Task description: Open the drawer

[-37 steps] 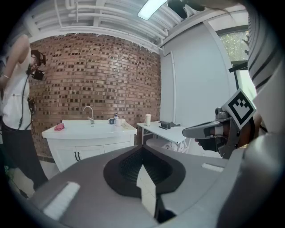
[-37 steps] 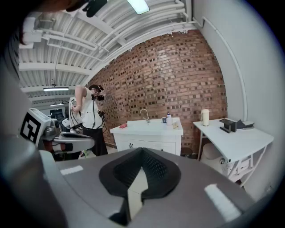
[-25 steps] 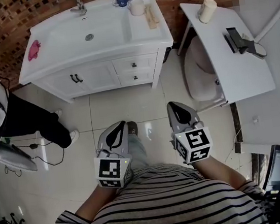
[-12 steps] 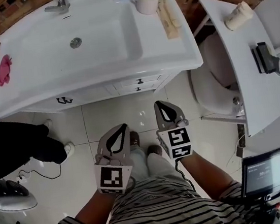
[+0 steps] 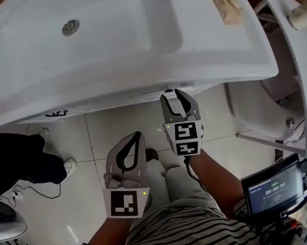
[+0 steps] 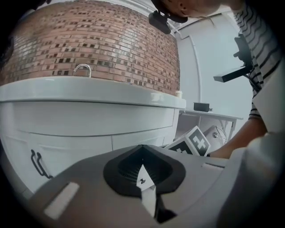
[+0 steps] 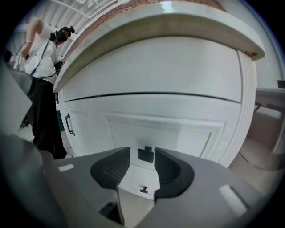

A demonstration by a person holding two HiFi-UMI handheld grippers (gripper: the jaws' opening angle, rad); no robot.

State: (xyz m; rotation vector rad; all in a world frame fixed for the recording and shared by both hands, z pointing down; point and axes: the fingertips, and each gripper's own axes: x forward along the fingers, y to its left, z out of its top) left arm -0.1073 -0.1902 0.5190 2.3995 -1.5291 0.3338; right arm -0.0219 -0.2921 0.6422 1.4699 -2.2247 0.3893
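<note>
Right gripper [image 5: 178, 96] is opening its jaws, a drawer handle [image 7: 145, 154] between them. Left gripper [image 5: 137, 135] is closed, empty. Overhead, the countertop [image 5: 135, 65] hides the 2 drawers [image 7: 178, 133].

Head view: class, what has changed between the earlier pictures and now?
The right tongs moved forward to the white sink cabinet, jaws opening, lined up with the small dark drawer handle but not gripping it. The left tongs followed, staying shut and empty. The drawers stayed closed.
</note>
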